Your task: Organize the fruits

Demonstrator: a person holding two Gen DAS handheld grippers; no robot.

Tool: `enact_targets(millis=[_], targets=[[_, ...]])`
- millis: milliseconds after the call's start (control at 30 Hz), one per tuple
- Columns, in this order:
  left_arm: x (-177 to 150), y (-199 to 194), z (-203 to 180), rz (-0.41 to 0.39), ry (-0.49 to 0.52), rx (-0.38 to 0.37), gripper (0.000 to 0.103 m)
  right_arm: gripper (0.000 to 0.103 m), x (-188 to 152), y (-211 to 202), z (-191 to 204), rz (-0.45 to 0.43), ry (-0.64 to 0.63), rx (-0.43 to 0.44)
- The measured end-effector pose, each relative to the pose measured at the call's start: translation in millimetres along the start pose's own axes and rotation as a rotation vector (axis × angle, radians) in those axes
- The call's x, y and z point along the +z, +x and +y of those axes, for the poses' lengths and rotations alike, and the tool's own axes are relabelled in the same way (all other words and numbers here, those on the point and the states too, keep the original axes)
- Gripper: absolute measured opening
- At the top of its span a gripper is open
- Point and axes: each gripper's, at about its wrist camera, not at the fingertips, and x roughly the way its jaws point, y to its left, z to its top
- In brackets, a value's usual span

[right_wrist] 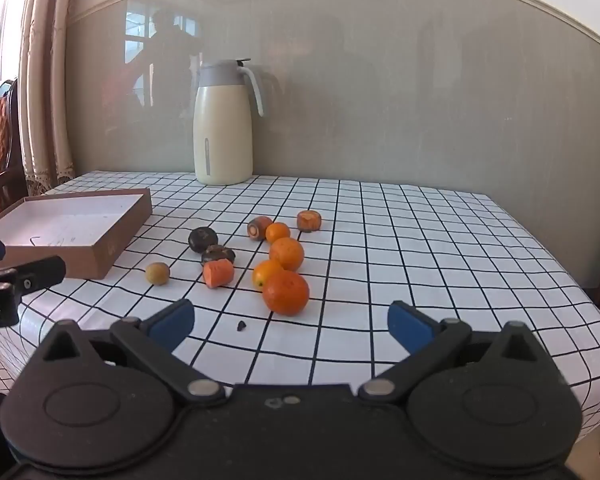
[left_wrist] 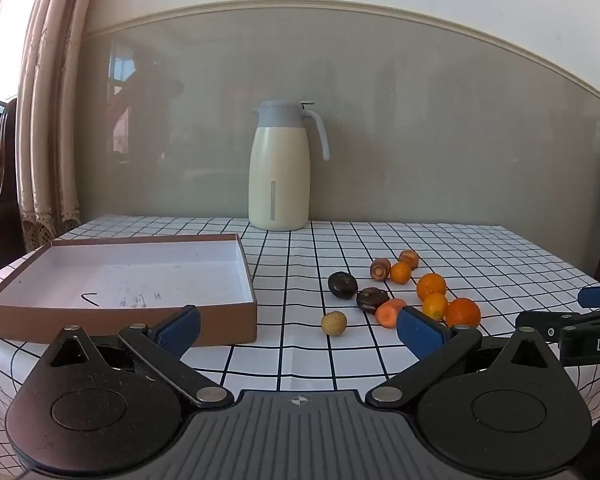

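Both grippers hang with jaws spread wide and empty: the right gripper (right_wrist: 291,322) at lower centre of its view, the left gripper (left_wrist: 298,326) likewise in its own. Just above the right jaws lies the nearest orange (right_wrist: 286,293), front of a scattered cluster of fruit mid-frame. The open cardboard box (right_wrist: 112,246), empty, sits at left. Nothing looks sorted yet; the next move probably needs closing on that orange.

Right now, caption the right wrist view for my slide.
Open right gripper facing scattered oranges and carrot pieces on a checked tablecloth, empty box at left.
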Motion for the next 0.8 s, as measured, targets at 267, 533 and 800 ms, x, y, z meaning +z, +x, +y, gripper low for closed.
enact_targets(millis=[267,533,800], targets=[[-0.2,0.1,-0.4,-0.004,0.0,0.001,0.103,0.097,-0.8,-1.8,0.8,-0.008,0.001,0.003],[-1.7,-0.6,0.7,-0.009,-0.005,0.011,0.103,0.097,-0.5,-2.8,1.5,-0.016,-0.003,0.013],[-2.1,-2.1,1.0,-0.014,-0.005,0.018,0.103,0.094,-0.1,-5.2,1.2,-0.03,0.001,0.012]])
